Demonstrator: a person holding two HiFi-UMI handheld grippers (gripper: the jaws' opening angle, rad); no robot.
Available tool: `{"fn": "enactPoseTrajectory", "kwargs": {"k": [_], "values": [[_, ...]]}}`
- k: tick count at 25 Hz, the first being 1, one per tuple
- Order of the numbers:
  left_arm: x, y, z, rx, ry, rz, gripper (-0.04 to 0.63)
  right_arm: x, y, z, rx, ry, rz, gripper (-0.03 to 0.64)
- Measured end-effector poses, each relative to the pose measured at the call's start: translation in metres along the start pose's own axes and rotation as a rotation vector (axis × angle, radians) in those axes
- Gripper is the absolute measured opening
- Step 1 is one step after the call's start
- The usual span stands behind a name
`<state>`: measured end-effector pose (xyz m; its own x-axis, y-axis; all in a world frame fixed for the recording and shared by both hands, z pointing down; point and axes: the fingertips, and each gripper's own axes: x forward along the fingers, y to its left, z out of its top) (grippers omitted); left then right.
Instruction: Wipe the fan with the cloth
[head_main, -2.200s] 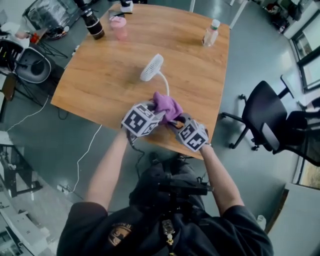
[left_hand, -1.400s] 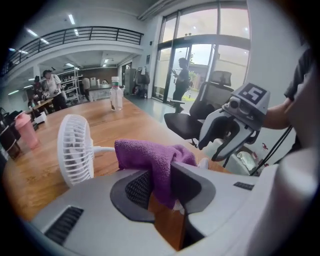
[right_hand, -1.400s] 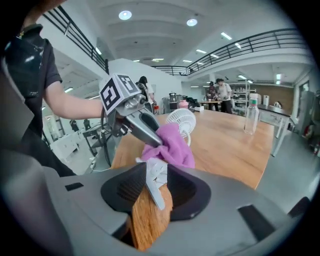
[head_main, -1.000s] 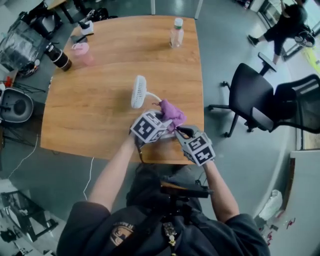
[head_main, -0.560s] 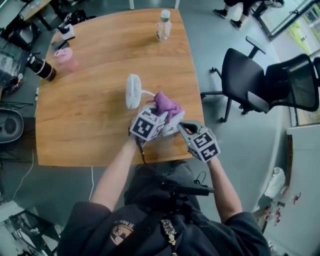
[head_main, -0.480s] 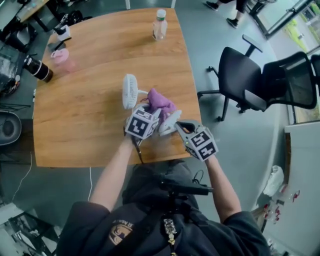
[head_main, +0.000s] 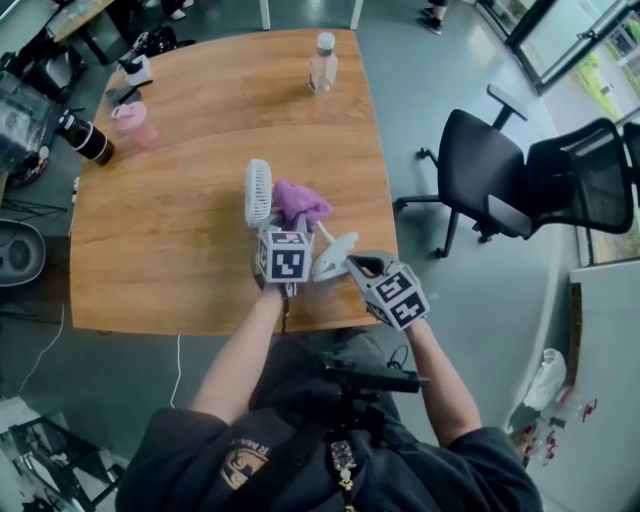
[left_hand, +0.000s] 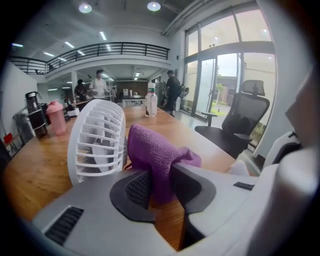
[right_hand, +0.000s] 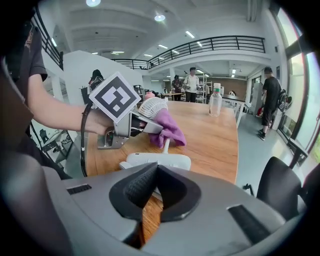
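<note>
One wooden table (head_main: 170, 200) across upper left of head view. At frame centre on it, white desk fan (head_main: 258, 192): grille head upright, edge-on, thin stem down to flat base (head_main: 335, 257) near the table's lower edge. Left gripper (head_main: 293, 226) clamped on purple cloth (head_main: 298, 203); cloth bunched, touching the grille's right side. Right gripper (head_main: 352, 263) closed, pads meeting, nothing seen between them, tips just beside the base; jaws just been closing.

Risk, as judged: light fan, base not visibly pinned. Sideways push on the grille could tip or slide it. Loose fold could snag between grille bars.

Versus a second ago: cloth up from beside the stem to the grille; left gripper shifted towards upper left and rolled; right gripper in place.
</note>
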<state>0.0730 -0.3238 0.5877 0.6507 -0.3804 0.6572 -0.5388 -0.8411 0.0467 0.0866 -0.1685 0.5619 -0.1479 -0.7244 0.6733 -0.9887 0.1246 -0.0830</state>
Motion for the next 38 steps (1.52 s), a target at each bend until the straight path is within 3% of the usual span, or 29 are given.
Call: {"fn": "enactPoseTrajectory", "kwargs": {"k": [5, 9, 22, 29, 38], "values": [[-0.001, 0.012, 0.004, -0.135, -0.037, 0.123, 0.094, 0.001, 0.005, 0.0, -0.036, 0.0, 0.057, 0.0], [-0.001, 0.007, 0.003, -0.129, -0.023, 0.052, 0.094, 0.003, 0.005, 0.0, -0.049, -0.009, 0.095, 0.0], [-0.023, -0.074, -0.035, 0.257, 0.212, -0.395, 0.094, 0.005, 0.007, -0.001, -0.043, -0.06, 0.14, -0.002], [-0.038, -0.075, -0.053, 0.404, 0.336, -0.466, 0.094, 0.005, 0.004, -0.004, -0.041, -0.064, 0.136, 0.0], [-0.071, -0.062, -0.091, 0.438, 0.43, -0.544, 0.094, 0.004, 0.004, 0.0, -0.027, -0.078, 0.122, -0.002]]}}
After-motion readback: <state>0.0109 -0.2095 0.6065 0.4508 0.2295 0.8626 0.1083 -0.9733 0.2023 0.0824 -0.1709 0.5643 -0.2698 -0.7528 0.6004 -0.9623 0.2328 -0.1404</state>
